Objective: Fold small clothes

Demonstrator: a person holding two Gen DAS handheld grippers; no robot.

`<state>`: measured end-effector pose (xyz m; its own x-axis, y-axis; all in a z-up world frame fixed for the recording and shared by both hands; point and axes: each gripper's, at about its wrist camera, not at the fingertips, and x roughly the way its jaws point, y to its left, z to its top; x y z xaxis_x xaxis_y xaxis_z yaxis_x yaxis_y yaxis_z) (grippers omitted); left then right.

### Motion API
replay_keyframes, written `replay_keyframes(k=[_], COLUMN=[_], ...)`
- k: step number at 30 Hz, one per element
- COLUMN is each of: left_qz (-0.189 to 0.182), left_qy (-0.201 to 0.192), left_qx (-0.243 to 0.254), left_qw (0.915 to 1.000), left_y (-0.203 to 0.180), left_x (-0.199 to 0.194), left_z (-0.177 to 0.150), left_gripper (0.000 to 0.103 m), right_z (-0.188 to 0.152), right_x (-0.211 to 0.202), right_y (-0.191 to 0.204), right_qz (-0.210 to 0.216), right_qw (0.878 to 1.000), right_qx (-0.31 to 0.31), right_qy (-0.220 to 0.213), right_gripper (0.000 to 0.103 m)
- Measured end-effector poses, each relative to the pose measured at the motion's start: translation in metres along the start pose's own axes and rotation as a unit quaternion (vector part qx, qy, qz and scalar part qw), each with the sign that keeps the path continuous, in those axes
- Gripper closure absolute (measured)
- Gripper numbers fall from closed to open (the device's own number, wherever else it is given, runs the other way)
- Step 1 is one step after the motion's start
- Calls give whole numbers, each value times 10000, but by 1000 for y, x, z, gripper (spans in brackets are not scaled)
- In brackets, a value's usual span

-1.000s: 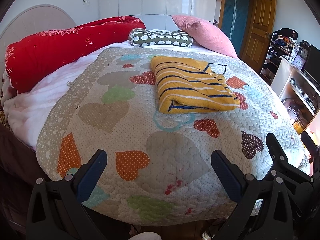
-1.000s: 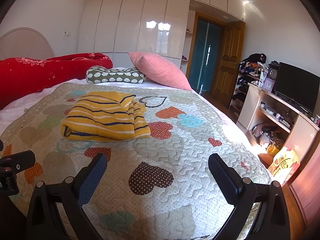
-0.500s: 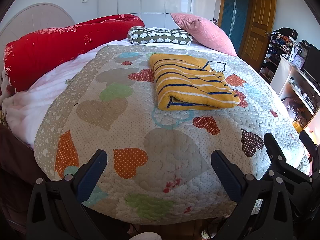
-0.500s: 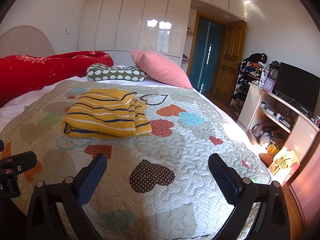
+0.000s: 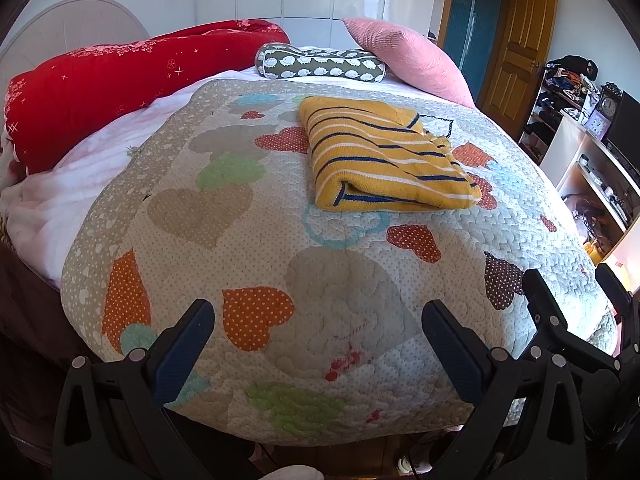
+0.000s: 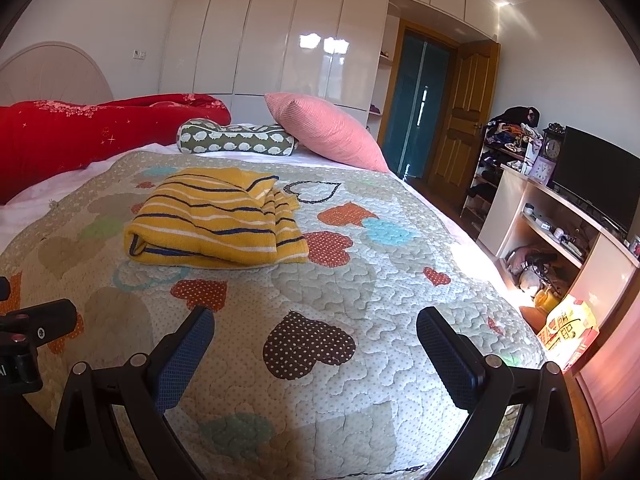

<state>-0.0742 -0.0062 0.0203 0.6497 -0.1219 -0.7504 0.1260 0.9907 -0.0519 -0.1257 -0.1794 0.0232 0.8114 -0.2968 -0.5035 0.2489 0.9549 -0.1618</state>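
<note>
In the left wrist view the yellow striped knit top (image 5: 384,164) lies folded on the heart-patterned quilt (image 5: 224,216) at about one o'clock, well apart from the left tongs (image 5: 318,344), which gape wide and hold nothing. It looks soft, light and floppy; the thick rolled edge nearest seems the best place to pinch. In the right wrist view the top (image 6: 216,224) sits near eleven o'clock, the right tongs (image 6: 314,340) spread wide, empty, touching nothing

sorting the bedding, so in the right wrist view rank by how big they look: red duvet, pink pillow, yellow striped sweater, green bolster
1. red duvet, partly cut off at the frame edge
2. yellow striped sweater, though it lies nearer the camera
3. pink pillow, close to the sweater, so unsure
4. green bolster
</note>
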Motion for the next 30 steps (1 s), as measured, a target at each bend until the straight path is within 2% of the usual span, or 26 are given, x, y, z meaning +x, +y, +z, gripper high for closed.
replay_keyframes(k=[6,16,22,25,30], left_qz=[-32,-16,1,15,7], left_qy=[43,34,136,246,629], left_qx=[-60,-46,-19,-26,-200], left_qw=[10000,10000,9999,9997,9978], left_y=[3,3,3,6,14], left_x=[3,5,14,25,47], left_z=[-1,-1,-6,-9,-14], left_gripper=[0,0,0,0,0], right_z=[0,15,21,17,5], right_x=[2,6,44,64,79], right_y=[4,-6,-4,2,21], right_qz=[68,729,1193,1132,971], right_qw=[10000,9968,9897,9887,9900], right_qx=[-30,310,608,649,299], right_qy=[48,-141,508,739,975], right_gripper=[1,1,1,1,1])
